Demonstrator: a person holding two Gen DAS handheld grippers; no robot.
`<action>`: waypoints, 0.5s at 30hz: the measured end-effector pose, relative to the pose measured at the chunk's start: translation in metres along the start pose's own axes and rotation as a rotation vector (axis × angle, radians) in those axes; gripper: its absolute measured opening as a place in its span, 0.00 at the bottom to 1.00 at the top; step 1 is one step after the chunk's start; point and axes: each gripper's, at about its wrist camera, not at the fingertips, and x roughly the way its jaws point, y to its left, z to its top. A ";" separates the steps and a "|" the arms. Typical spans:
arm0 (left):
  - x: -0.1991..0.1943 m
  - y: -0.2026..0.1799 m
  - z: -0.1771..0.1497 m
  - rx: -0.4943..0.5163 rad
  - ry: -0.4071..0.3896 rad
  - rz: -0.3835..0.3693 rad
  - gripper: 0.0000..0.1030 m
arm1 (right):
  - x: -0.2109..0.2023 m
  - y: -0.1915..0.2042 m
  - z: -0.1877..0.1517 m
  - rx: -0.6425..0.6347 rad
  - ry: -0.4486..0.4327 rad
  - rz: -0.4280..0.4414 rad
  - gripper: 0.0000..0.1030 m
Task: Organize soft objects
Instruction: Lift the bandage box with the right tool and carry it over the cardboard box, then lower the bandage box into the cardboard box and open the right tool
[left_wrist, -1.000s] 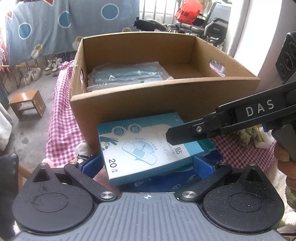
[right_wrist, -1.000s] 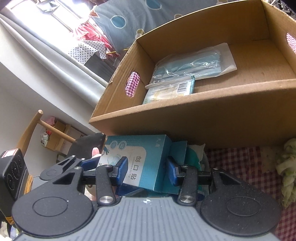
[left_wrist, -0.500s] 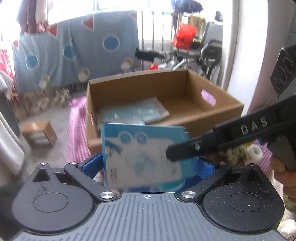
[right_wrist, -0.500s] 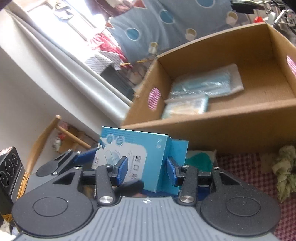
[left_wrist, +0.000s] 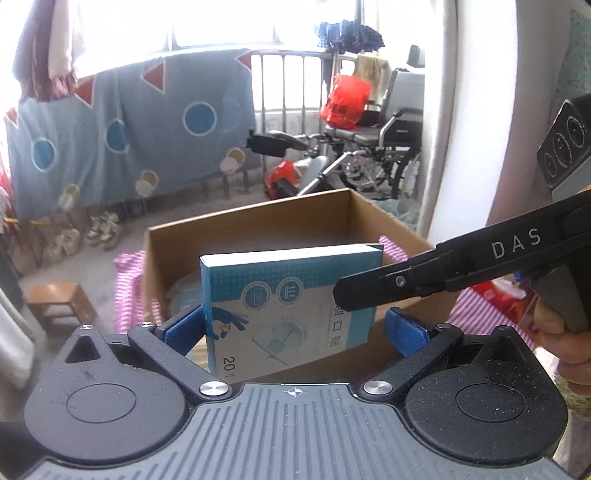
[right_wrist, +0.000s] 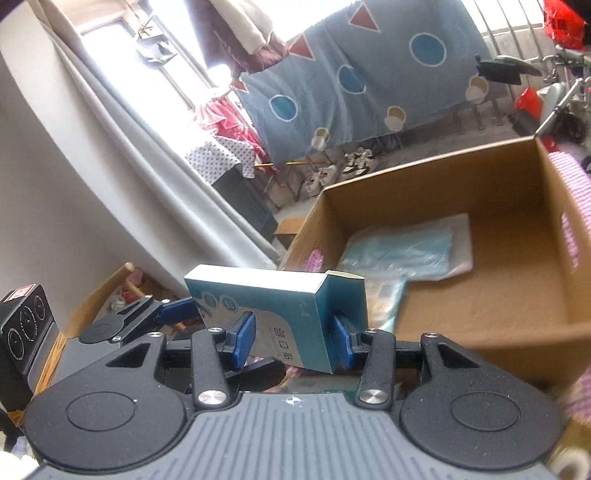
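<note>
Left wrist view: The blue plaster box (left_wrist: 291, 306) is now lifted clear of the checked cloth and hangs in the air in front of the cardboard box (left_wrist: 258, 229); a second ago it lay low against that box's near wall. The left gripper (left_wrist: 295, 325) has its blue pads spread, and the plaster box stands between them. The left pad lies close to its edge, the right pad is apart from it, so contact on the left cannot be confirmed. The right gripper (left_wrist: 354, 295) reaches in from the right, its black finger crossing the printed face. The rise suggests the carry toward the cardboard box is under way.

Right wrist view: The right gripper (right_wrist: 293, 338) is clamped across the plaster box (right_wrist: 280, 314), one pad on each broad face. The cardboard box (right_wrist: 509, 314) lies ahead and to the right, with a clear packet (right_wrist: 410, 251) already on its floor. The left gripper (right_wrist: 177, 310) shows at the left, beside the plaster box.

Hidden: The lower edge of the plaster box is cut off by the gripper bodies in both views. The desk edges are not visible, and the right margin of this view is blurred.
</note>
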 end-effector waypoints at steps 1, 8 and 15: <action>0.007 0.000 0.004 -0.009 0.007 -0.014 0.99 | 0.001 -0.007 0.005 0.010 0.007 -0.003 0.47; 0.061 0.007 0.030 -0.085 0.099 -0.106 0.99 | 0.029 -0.063 0.045 0.088 0.120 -0.021 0.47; 0.136 0.026 0.036 -0.259 0.322 -0.254 0.99 | 0.078 -0.123 0.073 0.159 0.336 -0.086 0.47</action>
